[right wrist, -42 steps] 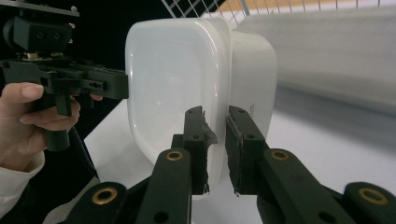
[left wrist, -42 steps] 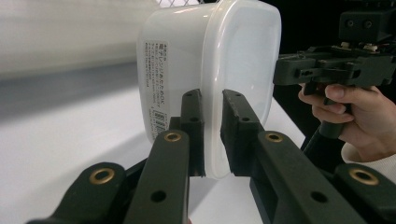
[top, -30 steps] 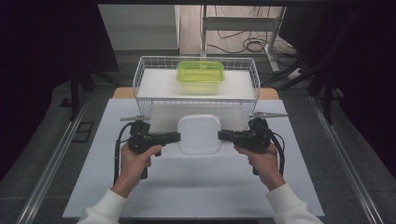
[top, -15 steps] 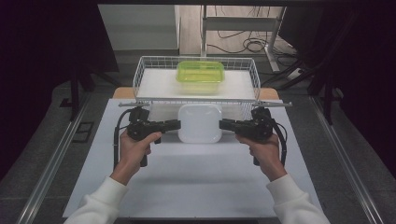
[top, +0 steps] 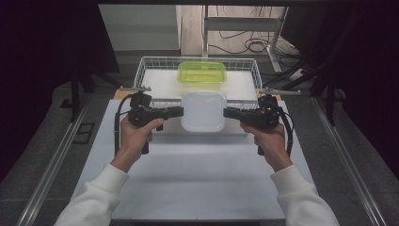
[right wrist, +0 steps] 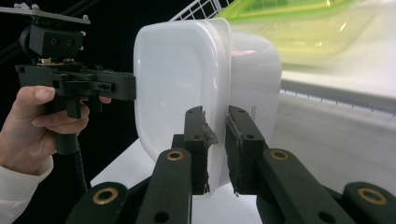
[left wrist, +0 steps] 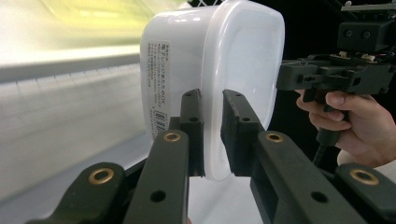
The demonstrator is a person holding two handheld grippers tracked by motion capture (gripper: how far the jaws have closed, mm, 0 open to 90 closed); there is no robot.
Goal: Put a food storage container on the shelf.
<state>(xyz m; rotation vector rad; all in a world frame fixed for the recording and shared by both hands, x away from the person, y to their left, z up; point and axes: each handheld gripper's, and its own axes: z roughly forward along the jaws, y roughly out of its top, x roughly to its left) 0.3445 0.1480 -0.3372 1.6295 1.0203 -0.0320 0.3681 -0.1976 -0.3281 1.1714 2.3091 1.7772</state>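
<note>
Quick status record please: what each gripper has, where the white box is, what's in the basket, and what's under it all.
held item: white lidded box, raised level between both grippers
left gripper: shut on the box's rim, left side
right gripper: shut on the box's rim, right side
box position: over the near edge of the wire basket
basket contents: green container at the back
surface: white mat on the table
label: printed sticker on the box's side, too small to read

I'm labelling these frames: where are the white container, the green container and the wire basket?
white container (top: 203, 111), high view, middle of its lid.
green container (top: 202, 72), high view, middle of its lid.
wire basket (top: 139, 74), high view, left wall.
</note>
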